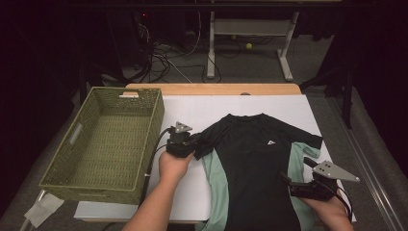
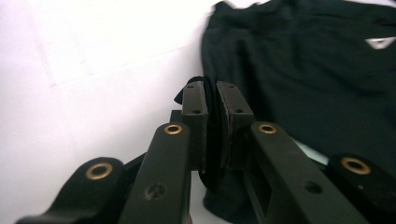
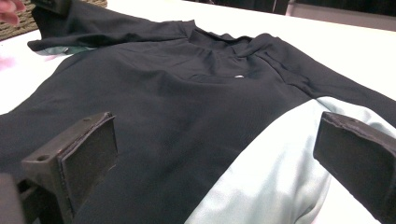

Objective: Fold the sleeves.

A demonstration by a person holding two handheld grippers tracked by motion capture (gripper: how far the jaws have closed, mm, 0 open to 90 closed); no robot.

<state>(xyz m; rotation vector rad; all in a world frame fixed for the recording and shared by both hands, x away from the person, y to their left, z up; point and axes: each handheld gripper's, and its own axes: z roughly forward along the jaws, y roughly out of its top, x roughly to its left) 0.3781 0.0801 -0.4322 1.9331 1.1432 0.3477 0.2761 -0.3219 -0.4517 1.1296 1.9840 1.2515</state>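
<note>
Here — shirt sleeve pinched inside left claw, off the sheet.

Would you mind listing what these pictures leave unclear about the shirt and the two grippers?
- Shirt hem: cut off by the bottom edge of the high view.
- Sleeve in the left gripper: the closed pads cover the pinched fabric in the left gripper view.
- White chest logo: blurred and clipped by the right edge there; too small in the high view.
- Right gripper: jaws open over the shirt, but contact with the cloth is hidden.
</note>
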